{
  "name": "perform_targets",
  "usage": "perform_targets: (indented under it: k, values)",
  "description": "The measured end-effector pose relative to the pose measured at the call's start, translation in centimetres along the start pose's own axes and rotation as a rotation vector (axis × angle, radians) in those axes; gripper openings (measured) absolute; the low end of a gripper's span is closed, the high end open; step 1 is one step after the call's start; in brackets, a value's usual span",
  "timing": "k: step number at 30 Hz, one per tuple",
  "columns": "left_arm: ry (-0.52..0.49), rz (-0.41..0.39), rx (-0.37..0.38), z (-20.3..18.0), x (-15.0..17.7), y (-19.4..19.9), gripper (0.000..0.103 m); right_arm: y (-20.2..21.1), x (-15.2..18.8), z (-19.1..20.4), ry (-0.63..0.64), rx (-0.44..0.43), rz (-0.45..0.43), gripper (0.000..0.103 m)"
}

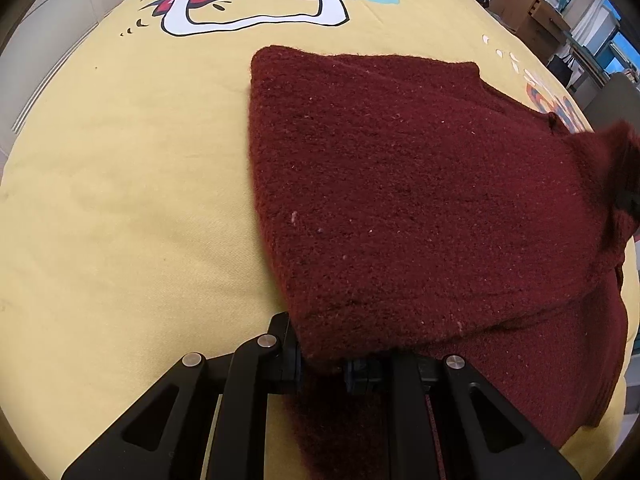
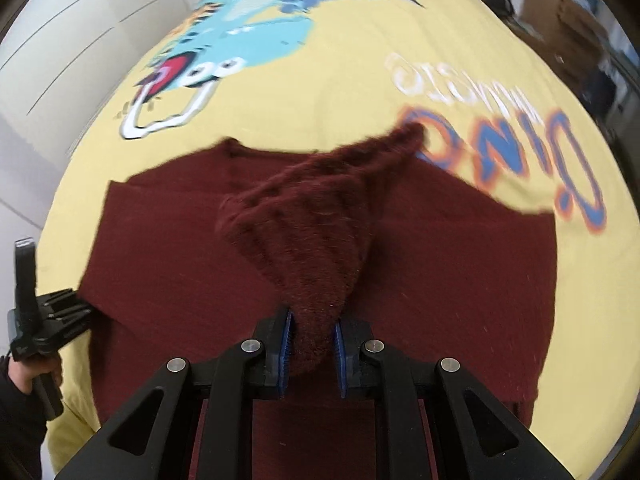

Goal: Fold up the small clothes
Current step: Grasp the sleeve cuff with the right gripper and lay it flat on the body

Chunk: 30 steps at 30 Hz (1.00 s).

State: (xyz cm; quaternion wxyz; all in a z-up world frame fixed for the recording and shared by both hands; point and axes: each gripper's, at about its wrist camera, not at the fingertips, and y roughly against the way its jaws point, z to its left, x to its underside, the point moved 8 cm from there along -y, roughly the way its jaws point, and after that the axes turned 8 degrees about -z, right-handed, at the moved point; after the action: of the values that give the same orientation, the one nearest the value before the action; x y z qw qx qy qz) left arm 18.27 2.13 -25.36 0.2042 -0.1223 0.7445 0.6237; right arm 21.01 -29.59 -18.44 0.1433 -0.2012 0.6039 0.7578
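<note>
1. Left gripper [image 1: 322, 364]: fingers pressed together on the near left corner of the sweater [image 1: 420, 200]. Judged purpose: to anchor that edge while the other side is folded over.
2. Sweater, dark red knit: lies on the yellow bedspread [image 1: 120, 200], left part flat and already doubled, with a thick layered edge near the left gripper.
3. Right gripper [image 2: 312, 344]: blue pads [image 2: 285, 344] pinching a ribbed piece of the sweater, a cuff or hem, lifted off the flat body and stretched in a fan towards the far edge. Judged purpose: to carry this piece across the body as the next fold.
4. Bedspread, cartoon dinosaur print with lettering: serves as the folding surface.
5. View differences: the right wrist view shows the whole spread of the sweater, the lifted piece, and, at far left, the person's hand [image 2: 28, 376] holding the left gripper's handle. The left wrist view shows the layered edge close up; the lifted piece appears only as a blur at its right margin.
</note>
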Motion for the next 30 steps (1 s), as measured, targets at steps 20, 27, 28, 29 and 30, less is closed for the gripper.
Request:
perform_targets:
  k: [20,27,28,29,30]
  values:
    - [-0.025,0.009,-0.02,-1.2,0.1,-0.5,0.012,0.1,4.6,-8.5,-0.204,0.074,0.065,0.055]
    - [-0.03,0.012,-0.034,-1.7,0.3,-0.3,0.012,-2.8,4.0,-8.6,-0.241,0.074,0.142,0.066]
    - [-0.031,0.013,-0.035,-1.7,0.3,-0.3,0.012,-2.9,4.0,-8.3,-0.223,0.07,0.144,0.06]
    - [-0.033,0.014,-0.036,-1.8,0.3,-0.3,0.012,-2.9,3.8,-7.9,-0.199,0.06,0.147,0.042]
    - [-0.034,0.015,-0.038,-1.9,0.4,-0.3,0.012,-2.8,3.7,-7.7,-0.178,0.066,0.148,0.034]
